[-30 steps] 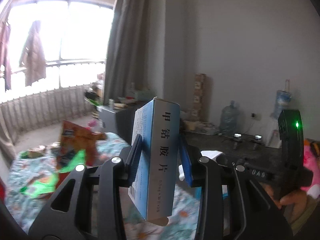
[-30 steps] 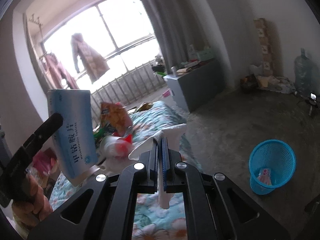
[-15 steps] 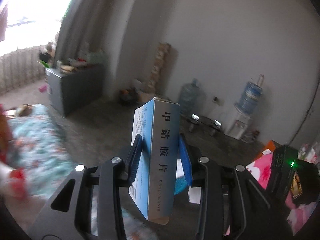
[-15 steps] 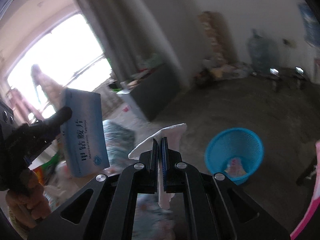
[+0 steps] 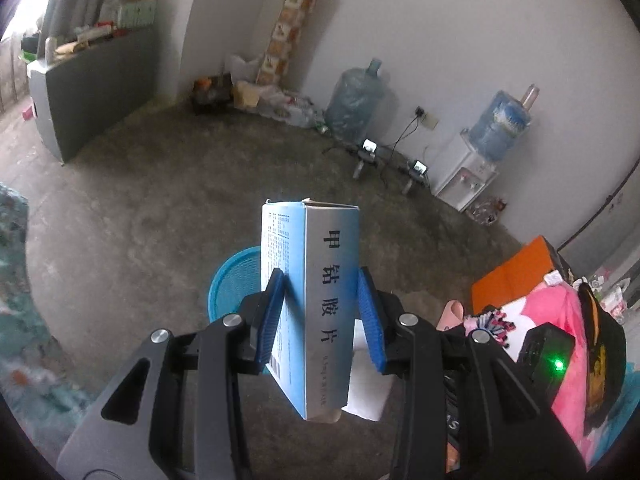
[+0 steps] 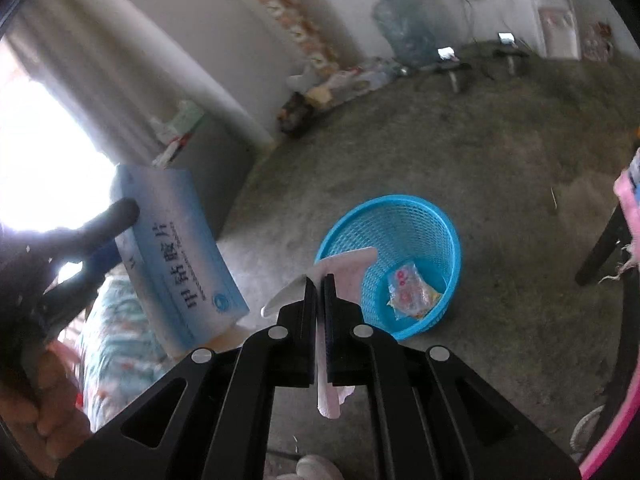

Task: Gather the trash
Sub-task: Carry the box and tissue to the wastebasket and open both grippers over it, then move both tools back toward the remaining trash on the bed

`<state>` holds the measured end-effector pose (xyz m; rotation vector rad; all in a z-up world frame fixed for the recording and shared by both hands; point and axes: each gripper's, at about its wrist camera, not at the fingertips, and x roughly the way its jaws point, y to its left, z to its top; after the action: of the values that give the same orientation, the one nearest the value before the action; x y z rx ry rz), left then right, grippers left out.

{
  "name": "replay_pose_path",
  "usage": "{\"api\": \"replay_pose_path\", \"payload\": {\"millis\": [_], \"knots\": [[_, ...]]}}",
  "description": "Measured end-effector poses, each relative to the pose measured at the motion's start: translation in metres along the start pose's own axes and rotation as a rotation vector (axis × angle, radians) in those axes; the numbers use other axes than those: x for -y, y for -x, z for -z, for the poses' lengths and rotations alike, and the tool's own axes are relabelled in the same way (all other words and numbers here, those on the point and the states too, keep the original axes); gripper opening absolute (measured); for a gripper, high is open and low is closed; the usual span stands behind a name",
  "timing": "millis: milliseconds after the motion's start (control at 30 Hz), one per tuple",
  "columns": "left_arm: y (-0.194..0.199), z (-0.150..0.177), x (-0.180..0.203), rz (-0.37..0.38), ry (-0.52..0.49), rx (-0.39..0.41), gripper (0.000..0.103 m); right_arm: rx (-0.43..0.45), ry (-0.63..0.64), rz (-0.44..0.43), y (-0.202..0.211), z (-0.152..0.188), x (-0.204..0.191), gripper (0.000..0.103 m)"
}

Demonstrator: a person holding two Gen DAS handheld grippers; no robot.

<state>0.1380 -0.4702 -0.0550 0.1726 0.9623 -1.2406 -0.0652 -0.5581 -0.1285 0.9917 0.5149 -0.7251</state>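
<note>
My left gripper [image 5: 320,300] is shut on a light-blue medicine box [image 5: 316,300], held upright between the blue pads. A blue mesh basket [image 5: 232,280] on the floor shows partly behind that box. My right gripper [image 6: 319,284] is shut on a white tissue [image 6: 344,264], which sticks out above and below the jaws. In the right wrist view the basket [image 6: 444,236] stands on the concrete floor just beyond the tissue, with a candy wrapper [image 6: 412,292] inside. The medicine box [image 6: 180,252] and the left gripper appear at the left of that view.
Water jugs [image 5: 354,98], a dispenser [image 5: 468,176] and two small stands [image 5: 368,152] line the far wall. A grey cabinet [image 5: 92,84] stands at left. Floral bedding [image 6: 116,336] lies near left; pink cloth and an orange box [image 5: 516,280] at right. A dark leg [image 6: 604,240] stands right of the basket.
Both grippers swung away from the window and bed and tilted down toward the floor. The blue basket now sits close ahead of both. Box and tissue stay gripped.
</note>
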Motion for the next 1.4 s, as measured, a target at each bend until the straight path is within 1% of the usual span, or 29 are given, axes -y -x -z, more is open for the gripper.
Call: {"api": "replay_pose_path", "payload": {"millis": [67, 100, 133, 167, 200, 233, 267, 300, 367, 433, 567, 667, 733, 767, 833, 900, 1000, 1067, 1100, 1233, 1333, 1400], "knots": [[-0.024, -0.008, 0.002, -0.008, 0.003, -0.022, 0.035, -0.006, -0.017, 0.008, -0.018, -0.009, 0.005, 0.004], [-0.031, -0.01, 0.002, -0.01, 0.002, -0.03, 0.038, -0.009, -0.026, 0.034, -0.031, -0.014, 0.009, 0.005], [-0.044, -0.014, 0.003, -0.021, 0.0, -0.049, 0.052, -0.019, -0.034, 0.058, -0.045, -0.019, 0.012, 0.008], [-0.053, -0.017, 0.004, -0.036, 0.002, -0.057, 0.06, -0.036, -0.039, 0.065, -0.055, -0.021, 0.016, 0.011], [-0.059, -0.016, 0.004, -0.055, 0.006, -0.061, 0.068, -0.06, -0.049, 0.077, -0.071, -0.023, 0.022, 0.023], [-0.065, -0.016, 0.003, -0.072, 0.007, -0.065, 0.068, -0.075, -0.06, 0.102, -0.08, -0.023, 0.027, 0.035], [-0.068, -0.017, 0.001, -0.08, 0.009, -0.07, 0.068, -0.091, -0.077, 0.141, -0.089, -0.02, 0.034, 0.036], [-0.067, -0.017, 0.0, -0.084, 0.014, -0.072, 0.068, -0.103, -0.09, 0.156, -0.093, -0.017, 0.038, 0.036], [-0.061, -0.014, -0.002, -0.072, 0.033, -0.06, 0.07, -0.116, -0.123, 0.141, -0.092, -0.006, 0.047, 0.036], [-0.051, -0.013, -0.003, -0.078, 0.026, -0.035, 0.073, -0.118, -0.125, 0.145, -0.086, 0.004, 0.051, 0.04], [-0.024, -0.012, -0.001, -0.102, 0.024, 0.014, 0.074, -0.12, -0.11, 0.142, -0.069, 0.019, 0.053, 0.042], [0.002, -0.009, 0.005, -0.092, 0.026, 0.043, 0.074, -0.118, -0.083, 0.155, -0.053, 0.023, 0.046, 0.045], [0.025, -0.007, 0.012, -0.091, 0.017, 0.07, 0.076, -0.105, -0.042, 0.17, -0.039, 0.026, 0.032, 0.053], [0.037, -0.005, 0.015, -0.092, 0.008, 0.085, 0.077, -0.101, -0.018, 0.179, -0.033, 0.026, 0.025, 0.055], [0.062, -0.001, 0.021, -0.096, -0.006, 0.113, 0.081, -0.09, 0.036, 0.199, -0.022, 0.028, 0.011, 0.065], [0.088, 0.005, 0.026, -0.097, -0.03, 0.137, 0.083, -0.079, 0.109, 0.233, -0.012, 0.032, -0.009, 0.072], [0.119, 0.015, 0.03, -0.147, -0.072, 0.145, 0.083, -0.07, 0.213, 0.265, 0.0, 0.036, -0.039, 0.082], [0.143, 0.025, 0.029, -0.166, -0.085, 0.157, 0.083, -0.05, 0.268, 0.277, 0.01, 0.037, -0.059, 0.086], [0.155, 0.03, 0.027, -0.17, -0.087, 0.161, 0.083, -0.026, 0.304, 0.283, 0.018, 0.039, -0.072, 0.089], [0.211, 0.06, 0.015, -0.176, -0.104, 0.191, 0.084, 0.042, 0.417, 0.325, 0.044, 0.045, -0.111, 0.094], [0.256, 0.095, 0.002, -0.239, -0.136, 0.239, 0.087, 0.075, 0.563, 0.28, 0.062, 0.06, -0.143, 0.096], [0.279, 0.119, -0.006, -0.292, -0.157, 0.261, 0.088, 0.086, 0.686, 0.299, 0.069, 0.074, -0.165, 0.096]]}}
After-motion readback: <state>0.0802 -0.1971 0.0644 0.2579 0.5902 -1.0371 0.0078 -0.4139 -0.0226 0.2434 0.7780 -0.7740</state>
